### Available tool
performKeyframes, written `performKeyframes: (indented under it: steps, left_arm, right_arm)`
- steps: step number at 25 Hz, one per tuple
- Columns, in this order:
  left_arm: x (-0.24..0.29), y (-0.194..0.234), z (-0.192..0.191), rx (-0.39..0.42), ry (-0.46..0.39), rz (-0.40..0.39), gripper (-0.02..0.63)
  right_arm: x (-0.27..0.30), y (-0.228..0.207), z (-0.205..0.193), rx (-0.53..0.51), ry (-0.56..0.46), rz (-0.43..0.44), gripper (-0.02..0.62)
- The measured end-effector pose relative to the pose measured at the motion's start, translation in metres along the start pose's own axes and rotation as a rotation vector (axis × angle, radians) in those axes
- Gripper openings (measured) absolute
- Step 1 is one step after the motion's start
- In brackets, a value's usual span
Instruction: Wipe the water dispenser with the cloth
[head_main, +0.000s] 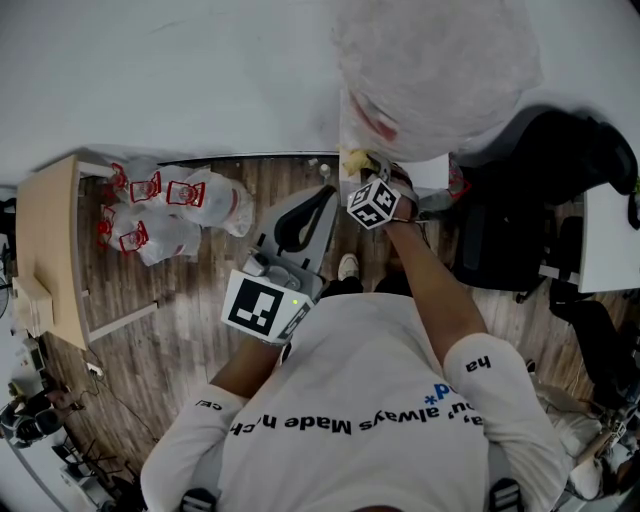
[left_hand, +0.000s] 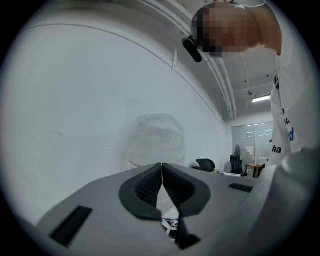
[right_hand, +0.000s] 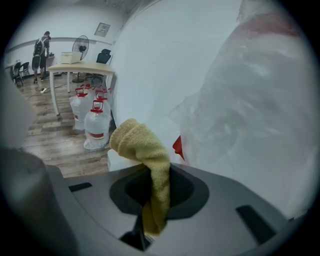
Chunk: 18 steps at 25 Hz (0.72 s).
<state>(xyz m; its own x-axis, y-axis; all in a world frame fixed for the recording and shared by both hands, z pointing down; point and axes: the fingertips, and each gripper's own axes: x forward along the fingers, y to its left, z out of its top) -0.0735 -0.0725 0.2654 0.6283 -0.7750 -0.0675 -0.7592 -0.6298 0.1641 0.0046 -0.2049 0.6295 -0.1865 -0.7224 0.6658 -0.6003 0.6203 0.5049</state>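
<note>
Closest to us, our left gripper (left_hand: 161, 169) hangs with its jaws pressed together on nothing. Farther out on the right, our right gripper (right_hand: 159, 176) pinches the yellow cloth (right_hand: 142, 145), bunched just beside the plastic-wrapped water dispenser (right_hand: 250, 100). Water jugs (right_hand: 92, 122) stand far left.

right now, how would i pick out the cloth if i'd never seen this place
Find the big plastic-wrapped bottle against the white wall. The right gripper beside it pinches the cloth: the only yellow, fuzzy thing there.
</note>
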Motion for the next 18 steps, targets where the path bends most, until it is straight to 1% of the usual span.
performKeyframes:
  steps: [9, 18]
  left_arm:
    - [-0.0047, -0.0035, 0.0002, 0.002, 0.001, 0.001, 0.023]
    - [-0.0080, -0.0045, -0.0015, 0.002, 0.002, 0.003, 0.023]
  right_arm:
    - [-0.0016, 0.0009, -0.0004, 0.032, -0.007, 0.014, 0.058]
    - [-0.0043, 0.0037, -0.0024, 0.030, -0.006, 0.012, 0.058]
